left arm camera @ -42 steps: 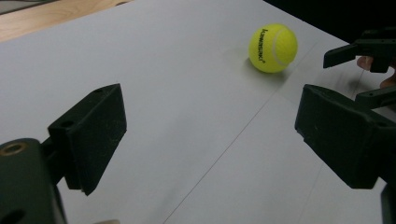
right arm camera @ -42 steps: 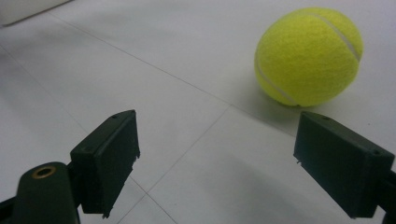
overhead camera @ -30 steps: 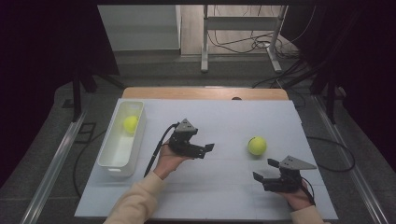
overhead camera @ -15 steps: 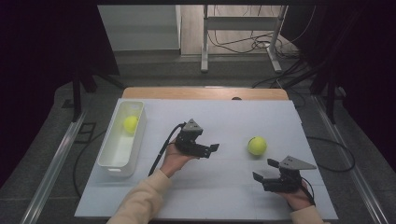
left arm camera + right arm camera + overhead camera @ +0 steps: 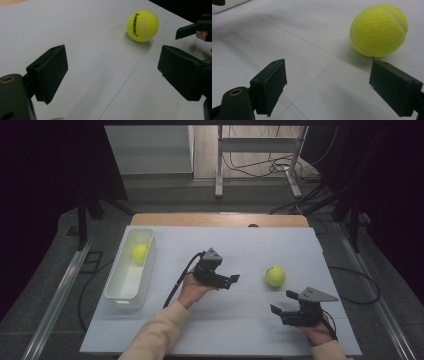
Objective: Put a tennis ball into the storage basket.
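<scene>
High view: our left hand-held gripper (image 5: 227, 280) has slid toward the fuzzy yellow-green tennis ball (image 5: 275, 276) on the white surface (image 5: 240, 320); left gripper view: jaws wide, released, ball ahead; right gripper view: right hand-held gripper (image 5: 332, 85) idle, released, so pickup comes next.

The high view is dim and slightly soft: the pale matte white tabletop (image 5: 240, 245) catches even overhead light, while the surroundings from nine through three o'clock sink into near black. In the left gripper view the fuzzy yellow tennis ball with black lettering (image 5: 142, 25) is sharp and throws a faint shadow toward seven o'clock. Near jaws blur at the bottom corners. No glare anywhere.
</scene>
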### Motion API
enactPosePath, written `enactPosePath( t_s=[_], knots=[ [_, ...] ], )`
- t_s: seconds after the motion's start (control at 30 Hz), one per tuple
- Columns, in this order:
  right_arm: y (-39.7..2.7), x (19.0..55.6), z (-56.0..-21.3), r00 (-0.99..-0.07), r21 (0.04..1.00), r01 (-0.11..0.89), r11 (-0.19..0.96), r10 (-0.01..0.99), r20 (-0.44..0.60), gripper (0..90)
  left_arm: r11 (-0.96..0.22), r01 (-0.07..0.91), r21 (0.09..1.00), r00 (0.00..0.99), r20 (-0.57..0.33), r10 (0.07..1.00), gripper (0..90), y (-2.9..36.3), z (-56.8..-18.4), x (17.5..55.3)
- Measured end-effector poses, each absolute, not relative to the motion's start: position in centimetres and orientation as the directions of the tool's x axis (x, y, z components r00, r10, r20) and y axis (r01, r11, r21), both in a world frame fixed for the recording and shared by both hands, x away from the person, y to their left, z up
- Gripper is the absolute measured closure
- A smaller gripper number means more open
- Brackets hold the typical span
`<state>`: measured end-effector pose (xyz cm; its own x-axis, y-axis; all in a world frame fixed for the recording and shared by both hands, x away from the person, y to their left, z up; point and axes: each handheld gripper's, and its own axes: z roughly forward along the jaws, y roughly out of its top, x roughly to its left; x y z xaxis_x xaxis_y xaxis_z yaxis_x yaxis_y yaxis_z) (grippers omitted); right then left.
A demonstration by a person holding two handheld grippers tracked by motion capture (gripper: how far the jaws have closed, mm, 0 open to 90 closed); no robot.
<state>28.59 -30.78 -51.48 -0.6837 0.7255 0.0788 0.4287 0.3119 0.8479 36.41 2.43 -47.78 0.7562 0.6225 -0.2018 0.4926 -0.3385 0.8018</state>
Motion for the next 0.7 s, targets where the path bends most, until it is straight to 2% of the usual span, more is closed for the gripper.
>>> enactPosePath(
  t_s=[0.7],
  knots=[
    [-30.7, 28.6, -51.5, -0.687, 0.845, 0.430, 0.318, 0.723, 0.078, 15.1, -0.355, 0.503, 0.788, 0.763, -0.213, 0.610, 10.0, -0.1, -48.7, 37.4]
  ],
)
